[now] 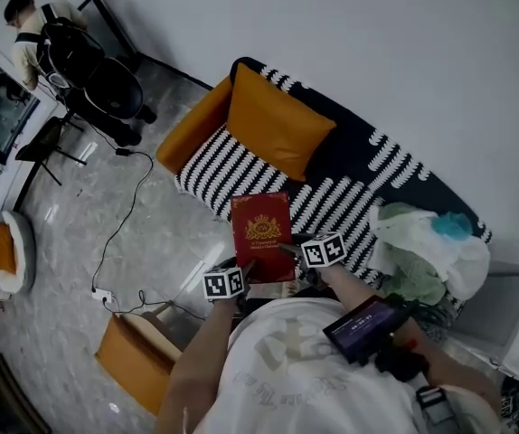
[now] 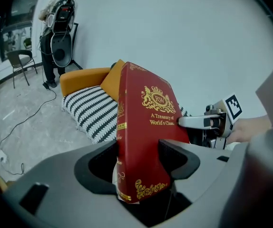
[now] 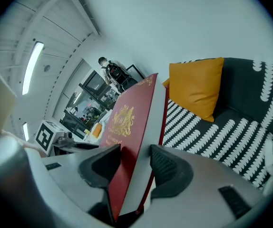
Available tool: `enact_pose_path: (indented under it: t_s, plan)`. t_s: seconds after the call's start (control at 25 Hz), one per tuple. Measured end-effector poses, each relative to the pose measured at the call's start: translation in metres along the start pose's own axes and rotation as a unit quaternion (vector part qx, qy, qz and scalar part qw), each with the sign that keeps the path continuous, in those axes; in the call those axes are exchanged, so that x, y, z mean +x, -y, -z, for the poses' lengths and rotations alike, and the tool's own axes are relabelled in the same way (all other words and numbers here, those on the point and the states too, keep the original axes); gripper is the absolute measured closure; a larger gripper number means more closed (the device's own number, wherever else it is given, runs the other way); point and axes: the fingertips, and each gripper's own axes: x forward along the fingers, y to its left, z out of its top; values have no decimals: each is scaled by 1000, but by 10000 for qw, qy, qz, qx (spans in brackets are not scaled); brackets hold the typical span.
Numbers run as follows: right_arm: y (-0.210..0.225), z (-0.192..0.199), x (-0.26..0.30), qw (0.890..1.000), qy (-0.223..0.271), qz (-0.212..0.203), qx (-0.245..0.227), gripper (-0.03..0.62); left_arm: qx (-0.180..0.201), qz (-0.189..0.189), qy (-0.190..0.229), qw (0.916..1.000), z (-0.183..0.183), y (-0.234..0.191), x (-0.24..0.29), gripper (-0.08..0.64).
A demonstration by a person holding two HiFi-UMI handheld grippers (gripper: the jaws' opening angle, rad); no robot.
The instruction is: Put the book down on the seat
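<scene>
clearly the red hardcover book (image 1: 261,233), thick, with a gold crest and gold lettering on the front cover and gold bands on the spine, is not yet on the seat. it is held in the air by both grippers. the left gripper (image 2: 139,161) is clamped across the book's thickness at its bottom edge by the spine, one jaw on each cover. the right gripper (image 3: 132,164) is closed the same way on the right-hand edge, where the pale page block shows between the red boards. in the head view the book hangs over the near edge of the black-and-white striped sofa seat (image 1: 228,165). it is nearer than the orange cushion (image 1: 273,120) leaning on the backrest, and left of a pile of pale clothes (image 1: 422,242).

by my judgement the book is stiff and fairly heavy, so it will not sag, but its smooth boards could slide in the jaws if it tilts. gripping across the closed covers near the edges, as now, seems the sound hold, since the pages cannot fan open. the seat looks soft and should take the book flat. the bare striped patch between cushion and clothes looks the likely spot.
</scene>
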Motion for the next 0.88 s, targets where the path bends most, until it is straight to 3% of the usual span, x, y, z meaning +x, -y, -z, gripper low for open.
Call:
enact_pose_path:
  t_s: [0.48, 0.88]
  plan:
    - [43, -31, -28, 9975, 472, 262, 455, 388, 514, 224, -234, 9982, -48, 33, 36, 273]
    - [88, -39, -63, 9835, 1066, 863, 1184, 390, 1316, 704, -811, 9855, -83, 67, 81, 273]
